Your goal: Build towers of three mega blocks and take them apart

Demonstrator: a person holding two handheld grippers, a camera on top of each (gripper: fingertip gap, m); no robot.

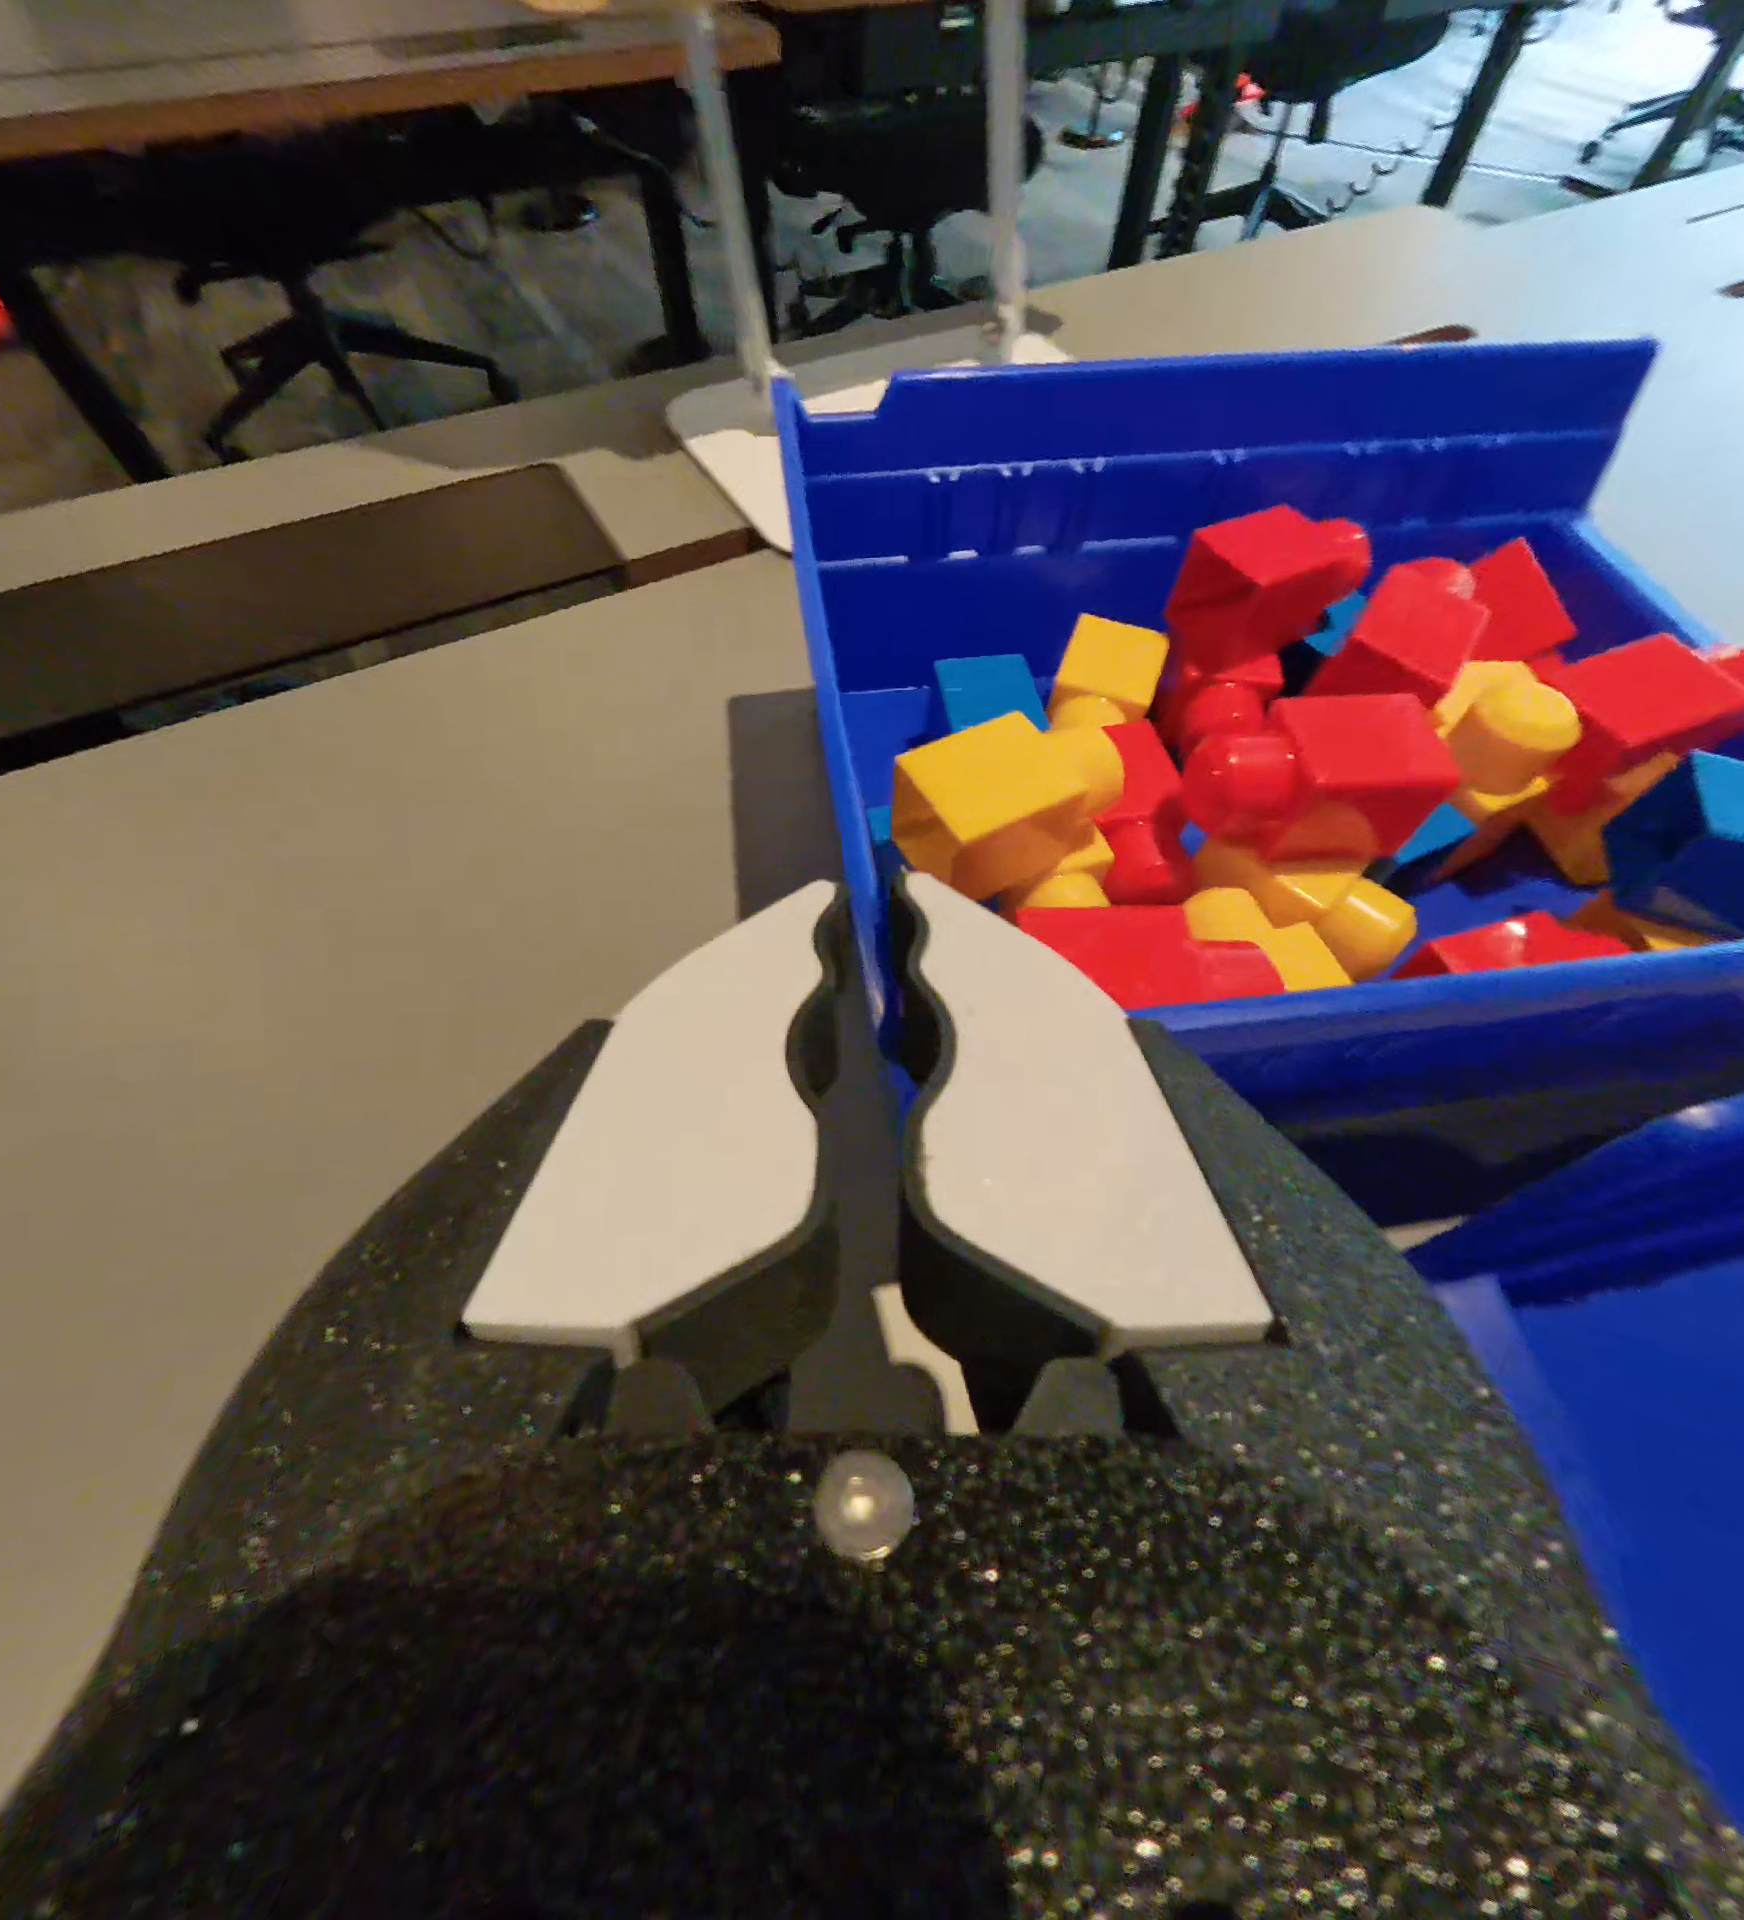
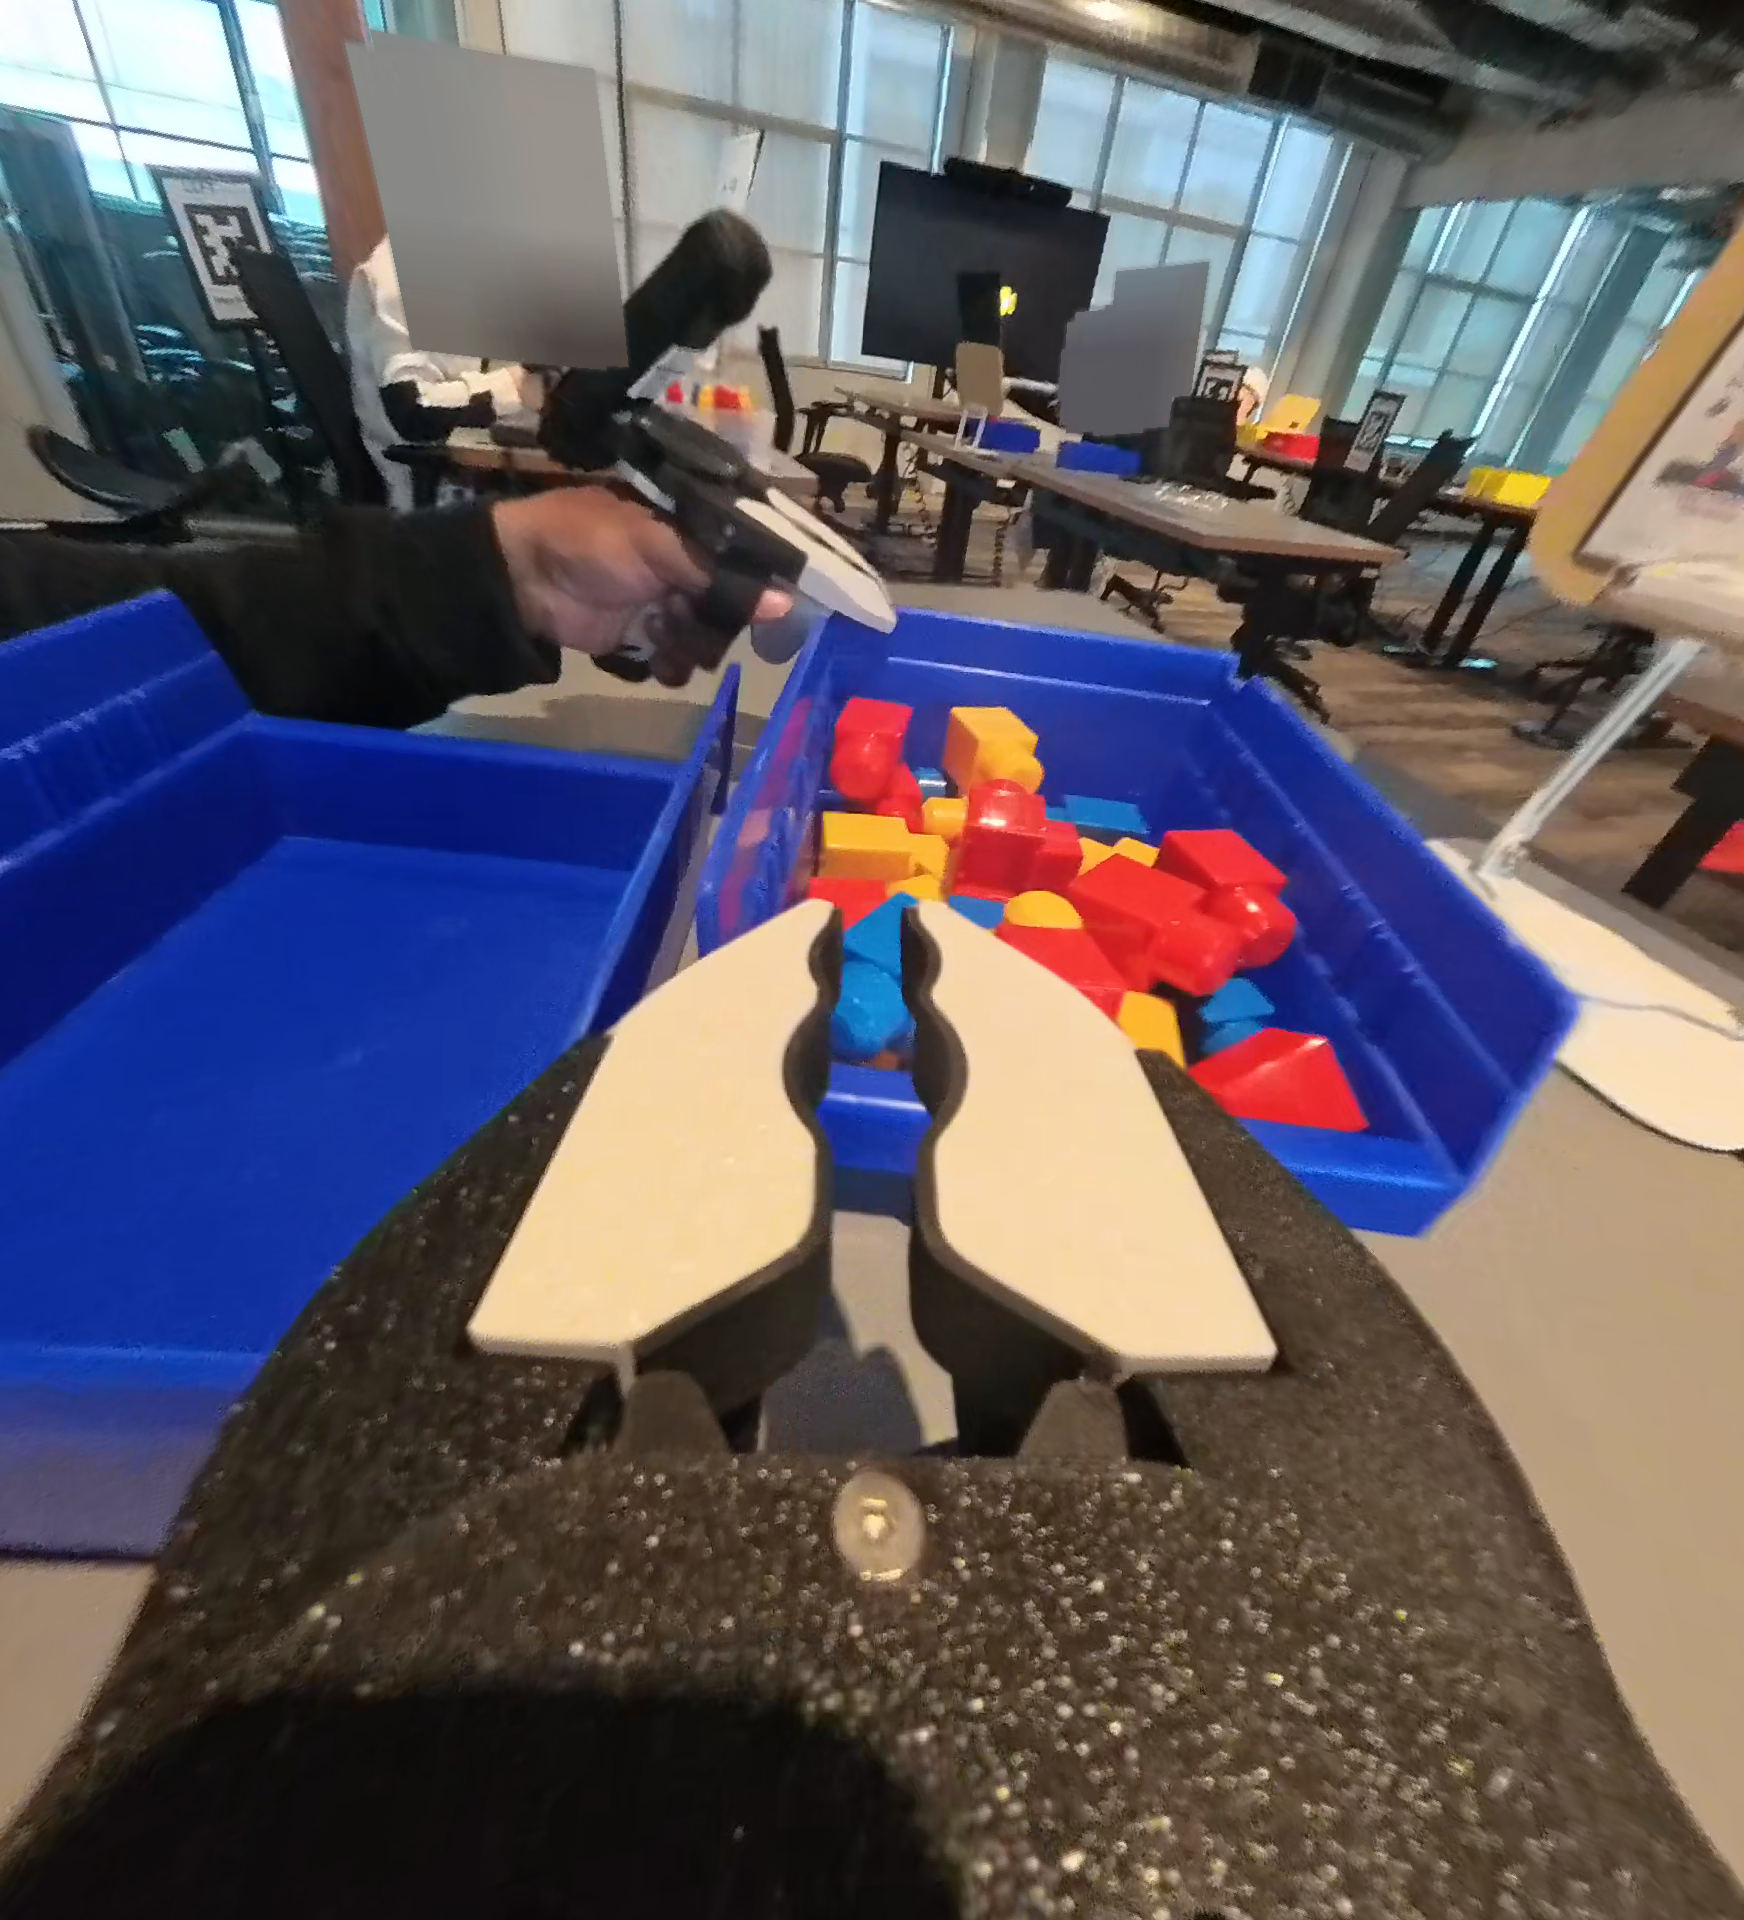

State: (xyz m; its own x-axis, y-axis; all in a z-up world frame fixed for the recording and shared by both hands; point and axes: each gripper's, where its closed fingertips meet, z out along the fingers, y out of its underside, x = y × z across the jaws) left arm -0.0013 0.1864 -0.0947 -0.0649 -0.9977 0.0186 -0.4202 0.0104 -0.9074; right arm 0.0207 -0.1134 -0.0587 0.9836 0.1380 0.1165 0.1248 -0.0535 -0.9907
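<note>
A blue bin (image 1: 1211,416) holds a loose pile of red, yellow and blue mega blocks (image 1: 1315,769). My left gripper (image 1: 868,909) hovers at the bin's near-left corner, jaws nearly shut with a narrow gap, holding nothing. In the right wrist view the same bin (image 2: 1387,935) and blocks (image 2: 1107,883) lie ahead. My right gripper (image 2: 873,920) is above the bin's near edge, also nearly shut and empty. The left gripper (image 2: 847,592) shows there too, held by a hand (image 2: 587,571) over the bin's far-left corner.
An empty blue bin (image 2: 276,987) stands left of the full one, seen as a blue wall in the left wrist view (image 1: 1678,1403). A sign stand's white base (image 2: 1678,1049) lies to the right. The grey table (image 1: 328,935) extends left. Desks and chairs stand beyond.
</note>
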